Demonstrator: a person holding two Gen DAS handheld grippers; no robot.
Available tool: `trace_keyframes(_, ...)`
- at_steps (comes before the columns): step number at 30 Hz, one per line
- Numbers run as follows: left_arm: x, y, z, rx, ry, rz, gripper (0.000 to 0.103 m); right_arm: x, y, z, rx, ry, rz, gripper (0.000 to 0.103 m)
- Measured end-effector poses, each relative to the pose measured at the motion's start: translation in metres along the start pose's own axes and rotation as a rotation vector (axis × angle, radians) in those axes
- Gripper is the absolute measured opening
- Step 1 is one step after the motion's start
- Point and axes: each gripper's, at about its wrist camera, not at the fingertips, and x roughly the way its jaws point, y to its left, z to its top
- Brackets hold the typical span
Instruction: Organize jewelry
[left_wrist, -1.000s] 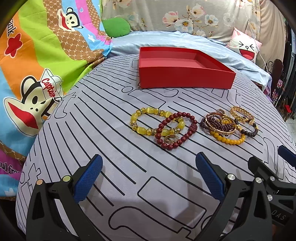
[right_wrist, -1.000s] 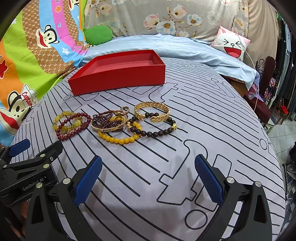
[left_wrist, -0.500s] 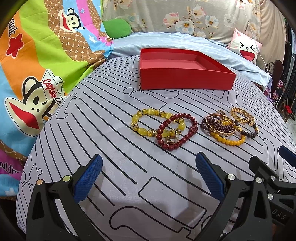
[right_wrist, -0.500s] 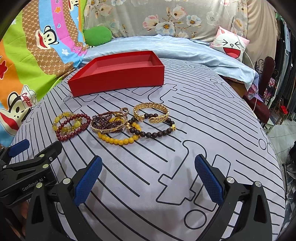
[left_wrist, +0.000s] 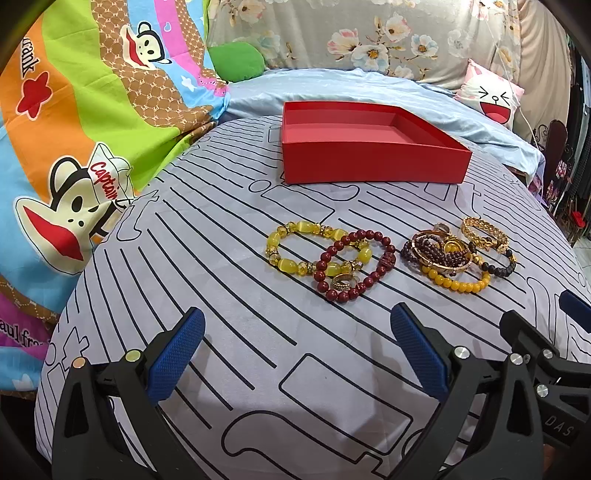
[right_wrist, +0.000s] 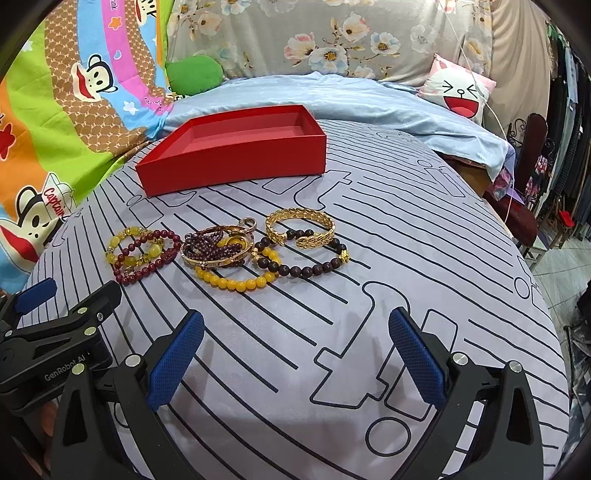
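Note:
Several bracelets lie on the grey striped sheet. A yellow bead bracelet (left_wrist: 295, 247) overlaps a dark red bead bracelet (left_wrist: 354, 271) with a small ring (left_wrist: 341, 285) inside it. To the right sit a purple and gold pile (left_wrist: 439, 251), an amber bead bracelet (left_wrist: 458, 284), a gold leaf bangle (right_wrist: 299, 229) and a dark brown bead bracelet (right_wrist: 306, 269). An empty red box (left_wrist: 373, 162) stands behind; it also shows in the right wrist view (right_wrist: 236, 162). My left gripper (left_wrist: 295, 350) and right gripper (right_wrist: 293, 350) are open and empty, near the front.
A cartoon monkey blanket (left_wrist: 74, 129) lies on the left. A light blue duvet (right_wrist: 332, 96) and a laughing-face pillow (right_wrist: 458, 92) lie behind the box. The bed edge drops off on the right toward a chair (right_wrist: 528, 192).
Both grippers have drawn back slightly, so the bracelets sit a little farther away in both views. Nothing on the bed has moved.

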Motion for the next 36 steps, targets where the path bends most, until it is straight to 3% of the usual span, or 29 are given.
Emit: trace_keyframes(36,-0.0012,0.0019,0.0007,0.006,-0.005,0.008,0.096,0.0001,-0.0003,-0.0002,0.001,0.001,0.000,0.097)
